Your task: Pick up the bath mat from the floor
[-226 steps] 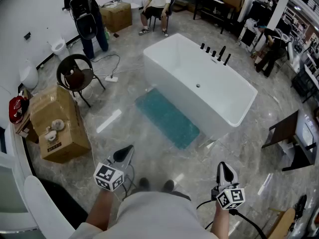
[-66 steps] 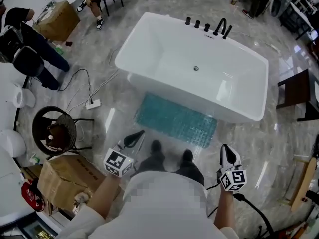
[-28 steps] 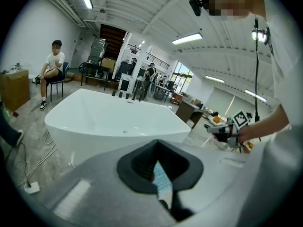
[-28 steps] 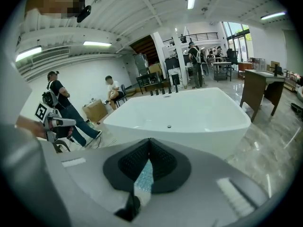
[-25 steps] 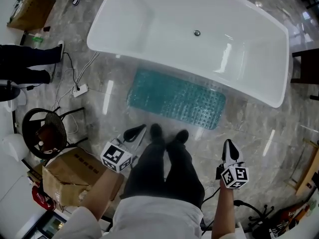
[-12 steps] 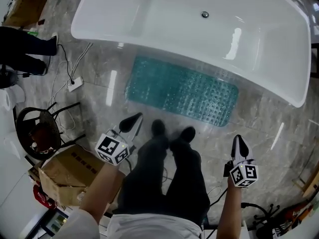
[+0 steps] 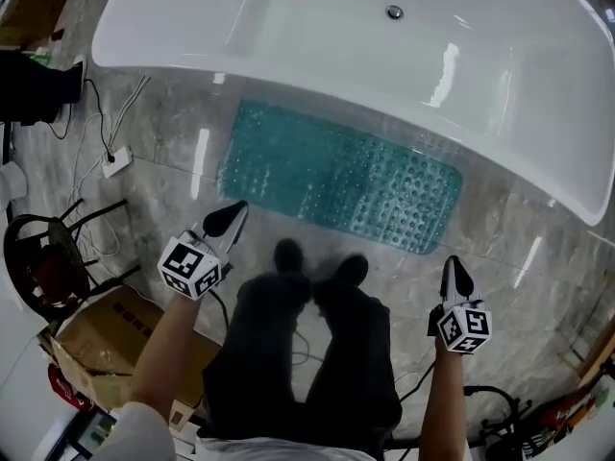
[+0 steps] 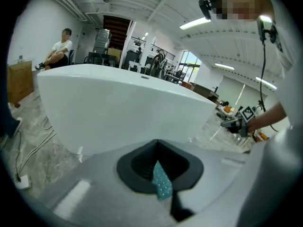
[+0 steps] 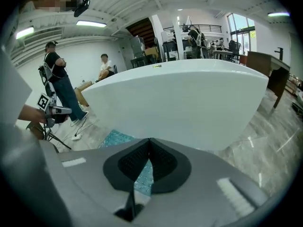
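A teal, bumpy bath mat [image 7: 341,177] lies flat on the grey marble floor, along the near side of the white bathtub [image 7: 317,27]. My left gripper [image 7: 233,213] hovers just off the mat's near left corner, jaws shut and empty. My right gripper [image 7: 455,269] hangs shut and empty near the mat's near right corner. In the left gripper view a sliver of the mat [image 8: 162,183] shows past the closed jaws, with the tub wall [image 8: 118,112] beyond. The right gripper view shows the mat [image 9: 116,137] on the floor under the tub [image 9: 189,103].
My two shoes [image 7: 317,262] stand at the mat's near edge. A cardboard box [image 7: 106,339], a black chair [image 7: 38,267] and a power strip with cables [image 7: 115,159] sit at the left. A person [image 9: 59,86] stands and another sits [image 9: 105,67] beyond the tub.
The view has closed in on the mat and tub. Both grippers have shifted forward toward the mat's near corners, the left one farther left; both stay shut.
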{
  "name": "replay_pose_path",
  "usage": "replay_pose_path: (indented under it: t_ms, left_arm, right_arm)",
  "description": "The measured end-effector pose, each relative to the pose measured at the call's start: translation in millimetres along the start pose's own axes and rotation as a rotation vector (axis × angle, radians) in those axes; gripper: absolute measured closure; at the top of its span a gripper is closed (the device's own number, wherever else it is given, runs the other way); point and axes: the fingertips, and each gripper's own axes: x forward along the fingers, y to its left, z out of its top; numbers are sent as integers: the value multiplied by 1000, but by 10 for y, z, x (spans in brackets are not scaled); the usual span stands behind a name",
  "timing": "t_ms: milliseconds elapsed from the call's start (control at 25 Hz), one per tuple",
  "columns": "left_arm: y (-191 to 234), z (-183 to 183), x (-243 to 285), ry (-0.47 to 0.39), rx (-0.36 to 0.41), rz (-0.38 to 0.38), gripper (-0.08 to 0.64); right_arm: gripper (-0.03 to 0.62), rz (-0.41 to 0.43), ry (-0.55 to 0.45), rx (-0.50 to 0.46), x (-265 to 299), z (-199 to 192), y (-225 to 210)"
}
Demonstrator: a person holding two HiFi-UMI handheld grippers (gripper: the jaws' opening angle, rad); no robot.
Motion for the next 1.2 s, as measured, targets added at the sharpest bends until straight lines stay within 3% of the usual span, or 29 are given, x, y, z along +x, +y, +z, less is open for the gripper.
replay_pose_path:
  t_ms: [320, 520, 720, 920, 1200]
  left_arm:
    - [864, -552, 752, 42, 109, 59, 558]
    - [1342, -1259, 1442, 83, 166, 84, 558]
    - [1709, -2002, 2043, 98, 173, 71, 558]
    - [1879, -2477, 2496, 80, 147, 63, 557]
    - [2386, -3063, 2745, 103, 108, 140, 528]
  right_arm:
    - [571, 17, 27, -94, 991, -335, -622]
    - [567, 14, 46, -144, 1748, -934, -1122]
    - [555, 21, 68, -178, 2469, -1559, -1257]
    - [554, 28, 69, -174, 2937, -2041, -1397]
    - [540, 9, 94, -174, 3326, -2491, -1604]
